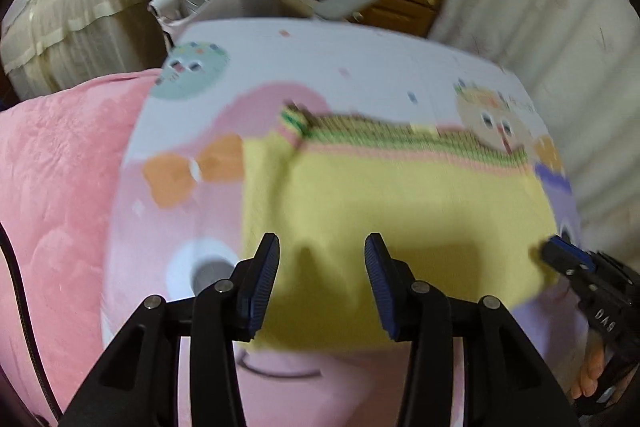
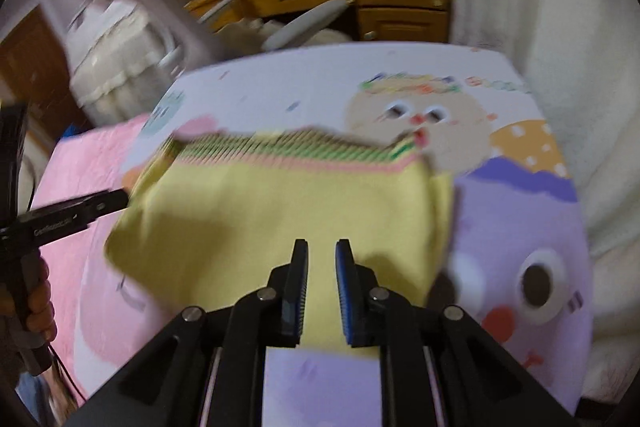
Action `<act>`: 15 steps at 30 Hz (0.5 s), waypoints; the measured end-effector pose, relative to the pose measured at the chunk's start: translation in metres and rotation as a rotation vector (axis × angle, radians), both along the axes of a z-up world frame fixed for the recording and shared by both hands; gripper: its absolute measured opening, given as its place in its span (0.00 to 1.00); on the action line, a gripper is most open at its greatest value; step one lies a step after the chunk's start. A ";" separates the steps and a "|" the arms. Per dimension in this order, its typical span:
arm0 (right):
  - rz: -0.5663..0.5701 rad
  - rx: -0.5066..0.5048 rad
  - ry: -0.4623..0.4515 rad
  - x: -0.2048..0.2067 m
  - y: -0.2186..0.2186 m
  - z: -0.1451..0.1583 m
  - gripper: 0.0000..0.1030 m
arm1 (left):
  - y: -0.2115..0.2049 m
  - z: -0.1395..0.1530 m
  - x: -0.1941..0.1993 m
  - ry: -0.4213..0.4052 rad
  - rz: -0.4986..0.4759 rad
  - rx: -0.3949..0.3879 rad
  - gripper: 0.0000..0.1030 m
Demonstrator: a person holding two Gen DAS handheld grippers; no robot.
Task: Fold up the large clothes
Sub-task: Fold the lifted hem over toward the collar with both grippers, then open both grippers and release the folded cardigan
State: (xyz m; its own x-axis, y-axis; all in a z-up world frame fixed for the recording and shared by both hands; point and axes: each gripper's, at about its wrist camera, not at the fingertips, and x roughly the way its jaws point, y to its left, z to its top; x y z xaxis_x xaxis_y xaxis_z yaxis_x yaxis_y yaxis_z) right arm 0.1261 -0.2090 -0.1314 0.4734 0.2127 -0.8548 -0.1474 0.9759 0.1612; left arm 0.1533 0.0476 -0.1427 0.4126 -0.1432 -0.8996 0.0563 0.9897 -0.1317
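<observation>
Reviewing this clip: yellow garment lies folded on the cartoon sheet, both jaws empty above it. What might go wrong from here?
1. The yellow garment has a rumpled flap at its striped hem; another fold could lock that crease in.
2. The right gripper has narrow jaws, so it may pinch too few layers.
3. The left gripper could also snag the cartoon sheet.

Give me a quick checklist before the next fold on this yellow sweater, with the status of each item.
1. Left gripper free of cloth: ok, jaws apart, nothing between them.
2. Right gripper free of cloth: ok, narrow gap, nothing pinched.
3. Yellow sweater lying folded on the cartoon sheet: ok.
4. Striped hem lined up straight: cannot tell, picture is blurred.
5. Sweater clear of the pink blanket: ok, apart in the left wrist view.
</observation>
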 end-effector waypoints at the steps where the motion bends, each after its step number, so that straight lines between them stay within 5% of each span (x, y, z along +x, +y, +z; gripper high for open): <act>1: 0.016 -0.022 0.007 -0.005 0.007 -0.007 0.13 | -0.006 -0.007 -0.005 0.010 -0.012 0.024 0.42; 4: 0.004 -0.105 0.007 -0.013 0.006 -0.024 0.12 | -0.005 -0.029 -0.011 0.044 -0.007 0.082 0.41; 7: -0.049 -0.115 0.009 -0.015 -0.018 -0.036 0.00 | 0.000 -0.032 -0.012 0.009 -0.010 0.136 0.40; 15: -0.065 -0.094 0.008 -0.023 -0.034 -0.037 0.00 | 0.018 -0.038 -0.006 0.017 0.032 0.107 0.40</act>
